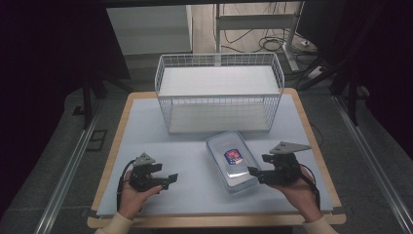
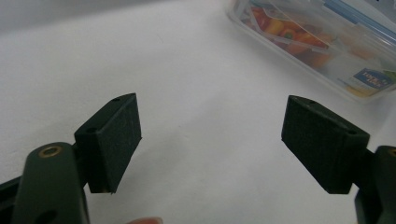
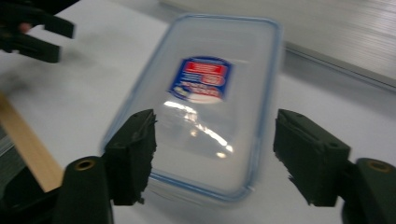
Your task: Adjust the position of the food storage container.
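Approach step in hand, by the look of it: right gripper (image 1: pixel 254 171) lined up on the near end of the clear rectangular plastic food box with a blue-rimmed lid (image 1: pixel 231 160), jaws spread to either side of that end, pads not yet pressing on it. In the right gripper view, box end (image 3: pixel 205 107) framed between the two black jaws, a gap showing on the right side at least. Left gripper (image 1: pixel 165 179) parked near 7 o'clock on the pale grey table top (image 1: pixel 146 131), jaws wide apart, nothing between them, bare surface below.

Box lying flat just right of table centre, toward 4 o'clock, long axis running 11 to 5, close in front of the white wire basket (image 1: pixel 219 92) at 12 o'clock. Red-and-blue label on the lid; through the side wall, in the left gripper view, orange and red contents (image 2: pixel 299 35).

Next move, probably: close squarely on the box's long sides, then lift level toward the basket, minding the smooth lid and the basket's front rim.
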`<state>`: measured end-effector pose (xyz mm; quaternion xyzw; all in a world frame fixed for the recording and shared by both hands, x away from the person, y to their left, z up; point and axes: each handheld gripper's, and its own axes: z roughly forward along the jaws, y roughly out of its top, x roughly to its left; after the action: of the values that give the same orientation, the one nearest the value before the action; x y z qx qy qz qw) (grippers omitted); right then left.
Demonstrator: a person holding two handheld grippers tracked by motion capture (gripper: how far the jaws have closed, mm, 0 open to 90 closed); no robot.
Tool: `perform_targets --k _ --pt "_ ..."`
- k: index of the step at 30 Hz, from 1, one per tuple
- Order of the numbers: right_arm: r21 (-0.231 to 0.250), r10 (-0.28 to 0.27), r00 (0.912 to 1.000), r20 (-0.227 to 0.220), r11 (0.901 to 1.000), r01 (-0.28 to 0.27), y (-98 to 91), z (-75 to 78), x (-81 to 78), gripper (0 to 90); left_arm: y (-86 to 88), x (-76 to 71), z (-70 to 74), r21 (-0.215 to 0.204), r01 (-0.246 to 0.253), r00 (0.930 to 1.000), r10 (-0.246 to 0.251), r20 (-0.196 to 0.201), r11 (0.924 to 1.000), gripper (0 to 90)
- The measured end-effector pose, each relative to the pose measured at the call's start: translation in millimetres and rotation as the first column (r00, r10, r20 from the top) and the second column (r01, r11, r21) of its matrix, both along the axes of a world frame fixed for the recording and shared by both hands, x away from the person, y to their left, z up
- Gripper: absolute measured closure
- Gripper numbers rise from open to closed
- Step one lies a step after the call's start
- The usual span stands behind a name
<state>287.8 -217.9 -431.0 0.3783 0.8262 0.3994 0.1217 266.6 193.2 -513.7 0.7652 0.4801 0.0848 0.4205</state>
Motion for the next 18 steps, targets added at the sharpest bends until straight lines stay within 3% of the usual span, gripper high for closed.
perform_targets --k 4,7,13,14,15,18 --pt "-0.001 0.053 0.9986 -0.002 0.9986 -0.053 15.3 1.1 -0.8 37.1 -1.0 0.2 -0.8 0.005 0.005 1.0 -0.004 -0.004 1.0 19.7" --pt "-0.004 0.118 0.9929 -0.004 0.9929 -0.119 34.5 0.2 -4.6 50.0 -1.1 0.2 -1.4 0.006 0.007 1.0 -0.007 -0.005 1.0 19.7" --pt "-0.029 0.249 0.9676 -0.044 0.9678 -0.25 65.2 -6.5 -14.5 70.4 -0.2 0.1 -1.3 0.003 0.005 1.0 -0.005 -0.003 1.0 19.7" --pt "-0.029 0.249 0.9676 -0.044 0.9678 -0.25 65.2 -6.5 -14.5 70.4 -0.3 0.2 -1.5 0.001 0.003 1.0 -0.003 -0.003 1.0 19.7" --pt "-0.044 0.278 0.9596 -0.042 0.959 -0.28 75.4 -10.0 -17.4 79.6 -0.8 0.1 -1.7 0.002 0.004 1.0 -0.004 -0.003 1.0 19.7" --pt "-0.054 0.297 0.9536 -0.049 0.9525 -0.3 84.8 -15.6 -19.9 88.0 -1.8 -0.1 -2.0 0.005 0.008 1.0 -0.008 -0.005 1.0 19.7"
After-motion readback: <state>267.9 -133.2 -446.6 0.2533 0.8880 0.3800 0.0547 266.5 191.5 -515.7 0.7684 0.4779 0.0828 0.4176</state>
